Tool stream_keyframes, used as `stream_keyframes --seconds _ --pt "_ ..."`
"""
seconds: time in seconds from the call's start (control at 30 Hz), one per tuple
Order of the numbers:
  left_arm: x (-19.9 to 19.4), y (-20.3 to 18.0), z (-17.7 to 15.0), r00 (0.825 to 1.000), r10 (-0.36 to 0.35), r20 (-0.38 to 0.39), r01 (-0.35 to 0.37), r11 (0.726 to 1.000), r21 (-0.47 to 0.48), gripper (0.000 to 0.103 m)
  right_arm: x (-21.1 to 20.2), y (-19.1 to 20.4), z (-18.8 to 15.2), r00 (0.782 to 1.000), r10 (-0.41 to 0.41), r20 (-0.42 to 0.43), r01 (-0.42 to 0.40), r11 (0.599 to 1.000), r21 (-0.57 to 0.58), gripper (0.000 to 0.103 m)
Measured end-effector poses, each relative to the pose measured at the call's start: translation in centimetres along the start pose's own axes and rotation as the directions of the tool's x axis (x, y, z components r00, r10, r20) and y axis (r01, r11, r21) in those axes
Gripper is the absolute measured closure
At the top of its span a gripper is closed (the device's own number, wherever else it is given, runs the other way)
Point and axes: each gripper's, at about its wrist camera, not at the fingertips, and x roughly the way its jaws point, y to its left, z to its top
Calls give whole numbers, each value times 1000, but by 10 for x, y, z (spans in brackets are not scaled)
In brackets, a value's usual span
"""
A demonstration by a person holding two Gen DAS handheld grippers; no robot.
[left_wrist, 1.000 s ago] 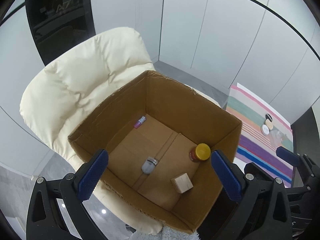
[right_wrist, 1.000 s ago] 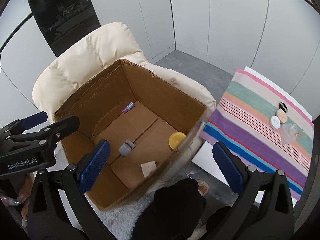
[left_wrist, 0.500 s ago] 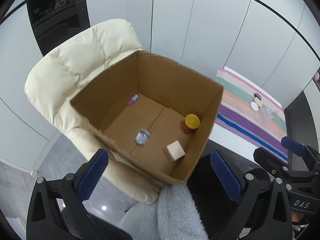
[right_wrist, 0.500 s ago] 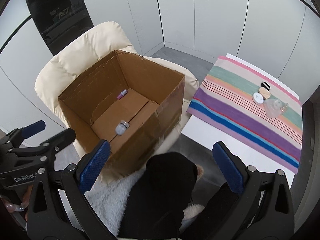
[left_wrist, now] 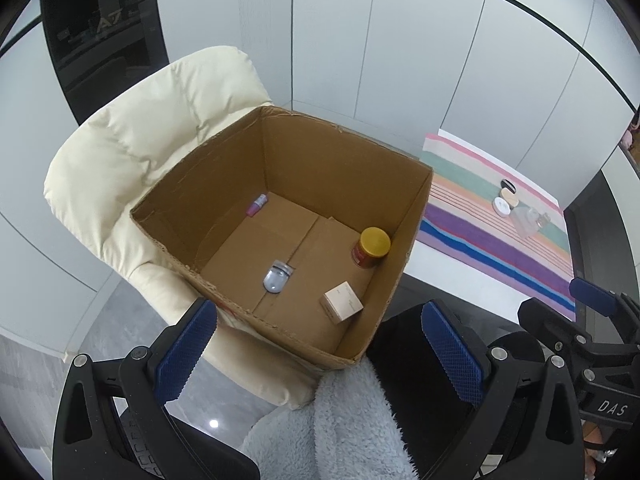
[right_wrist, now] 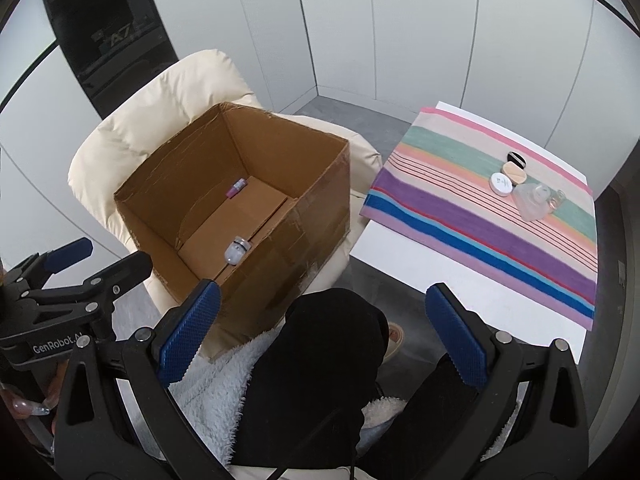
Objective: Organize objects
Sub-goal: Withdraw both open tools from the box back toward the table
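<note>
Both claws are held wide apart and carry nothing. The left claw (left_wrist: 320, 352) hangs above the near rim of the box (left_wrist: 404, 256), which sits on a cream chair (left_wrist: 132, 160). Ahead of this claw, on the box floor, lie four things, well apart from each other: a clear bottle (left_wrist: 276, 278) just ahead near the middle seam, a small carton (left_wrist: 343, 302) ahead and a little to the right, a red jar (left_wrist: 370, 247) with a yellow lid farther right against the box wall, and a pink tube (left_wrist: 257, 205) far ahead by the left wall. The floor between them is bare.

The right claw (right_wrist: 322, 340) hangs over the person's lap, above a black leg (right_wrist: 332, 360) and a grey fleece (right_wrist: 212, 384). The box is ahead and to its left; its near wall hides the jar and the carton from this side. To the right and ahead stands a white table (right_wrist: 460, 300) with a striped cloth (right_wrist: 480, 216). On the far part of the cloth, close together, lie three round compacts (right_wrist: 502, 183) and some clear glass pieces (right_wrist: 534, 196); their exact shape I cannot make out well. A gap of grey floor lies between the chair and the table edge. The near half of the cloth is free.
</note>
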Motion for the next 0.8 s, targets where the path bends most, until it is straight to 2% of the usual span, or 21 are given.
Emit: stream_keyframes --seconds 0.4,0.8 --pt "14 -37 12 998 -57 -29 59 995 76 0 -3 -36 -3 999 -52 -4 52 995 80 0" --pt "31 -114 18 988 -133 -73 146 966 211 0 -19 -107 -21 989 -144 -14 143 962 230 0"
